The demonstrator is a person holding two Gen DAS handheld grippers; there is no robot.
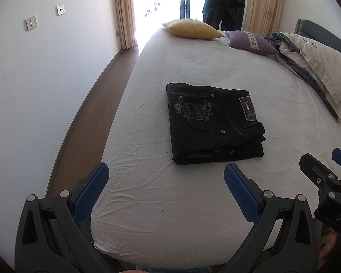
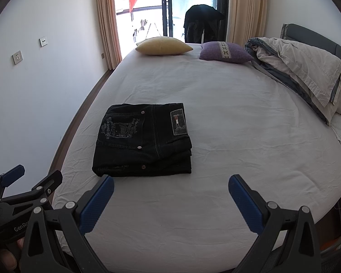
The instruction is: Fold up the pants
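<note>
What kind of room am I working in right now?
Most likely a home bedroom. The folded pants lie on a large bed with a white sheet, a yellow pillow, a purple pillow and bundled bedding, and curtains frame a balcony door.

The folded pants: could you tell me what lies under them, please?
The black pants rest on the bed's white sheet. The sheet beneath them is covered, so anything there is hidden.

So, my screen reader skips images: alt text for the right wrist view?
Black pants lie folded on a white bed, untouched. The right tongs are open and empty above the sheet; the left tongs show at left.
</note>
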